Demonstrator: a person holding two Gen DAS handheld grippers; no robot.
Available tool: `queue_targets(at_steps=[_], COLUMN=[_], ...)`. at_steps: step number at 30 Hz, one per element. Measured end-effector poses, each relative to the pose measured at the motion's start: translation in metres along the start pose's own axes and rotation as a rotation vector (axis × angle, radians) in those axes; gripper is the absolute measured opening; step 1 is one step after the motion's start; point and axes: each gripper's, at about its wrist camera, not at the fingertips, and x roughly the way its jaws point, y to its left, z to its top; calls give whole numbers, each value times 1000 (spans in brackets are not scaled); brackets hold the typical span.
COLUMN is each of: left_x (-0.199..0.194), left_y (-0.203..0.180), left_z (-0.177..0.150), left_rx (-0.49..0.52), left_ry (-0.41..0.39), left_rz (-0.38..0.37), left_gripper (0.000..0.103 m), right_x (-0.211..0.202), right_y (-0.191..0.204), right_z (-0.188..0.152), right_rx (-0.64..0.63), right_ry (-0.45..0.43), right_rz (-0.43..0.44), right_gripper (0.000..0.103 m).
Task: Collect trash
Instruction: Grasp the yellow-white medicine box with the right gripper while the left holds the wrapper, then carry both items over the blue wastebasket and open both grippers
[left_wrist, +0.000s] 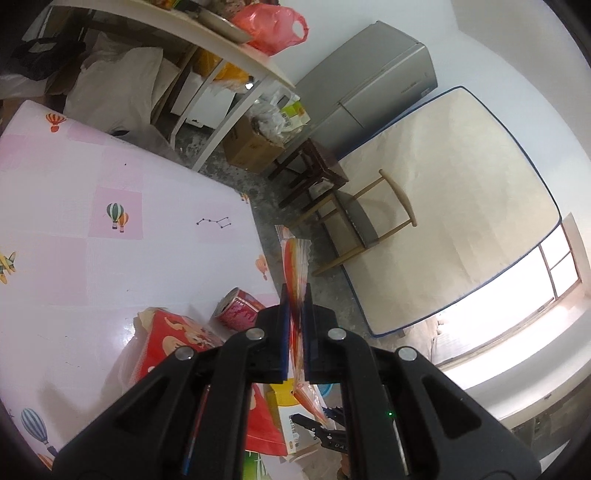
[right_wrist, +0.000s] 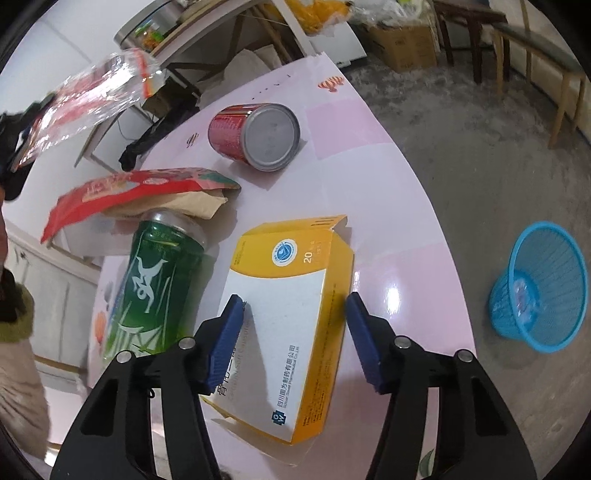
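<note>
A crinkled clear plastic wrapper with red and orange print (left_wrist: 294, 266) is clenched between the blue-padded fingers of the left gripper (left_wrist: 295, 317), held up in the air above the near right edge of the desk (left_wrist: 74, 206), a pink-and-white top printed with hot-air balloons. On that desk lies a flat yellow-and-white cardboard medicine box (right_wrist: 291, 317) with one end flap open; the right gripper (right_wrist: 295, 332) straddles it, one blue finger over its white face and the other just beside its yellow right edge, and whether the pads press on it cannot be told. Just left of the box lies a green drink can (right_wrist: 155, 280), beyond it a torn red paper packet (right_wrist: 136, 192), and farther off a red tin can (right_wrist: 255, 136) on its side. On the grey floor to the right stands a blue plastic mesh waste basket (right_wrist: 543, 291).
</note>
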Motion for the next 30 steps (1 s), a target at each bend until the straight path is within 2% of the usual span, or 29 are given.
queue_targets(at_steps=[2, 4, 6, 10, 13, 16, 18, 19, 23, 30], left_x=[-1, 0, 4, 7, 4, -1, -4, -6, -8, -9], left_y=[-2, -3, -1, 2, 5, 7, 8, 8, 6, -20], left_z=[-1, -3, -5, -12, -15, -16, -17, -18, -20, -29], left_rx=[1, 5, 9, -3, -5, -10, -11, -12, -10, 32], left_ry=[-2, -2, 4, 21, 22, 10, 3, 2, 0, 8], left_rz=[-12, -20, -28, -44, -48, -55, -56, -57, -60, -66], left_gripper=[4, 4, 4, 4, 4, 4, 4, 4, 4, 4], right_x=[0, 0, 0, 13, 27, 29, 27, 26, 21, -3], right_y=[3, 11, 22, 41, 51, 56, 55, 54, 48, 25], right_z=[-2, -4, -5, -6, -10, -14, -15, -15, -15, -20], right_rx=[7, -2, -28, -84, -135, -176, -175, -175, -155, -44], right_ry=[7, 6, -17, -8, 13, -4, -14, -18, -15, -35], right_rz=[-5, -11, -54, -129, -217, -260, -268, -276, -234, -101], right_gripper=[57, 72, 83, 91, 92, 91, 87, 80, 75, 74])
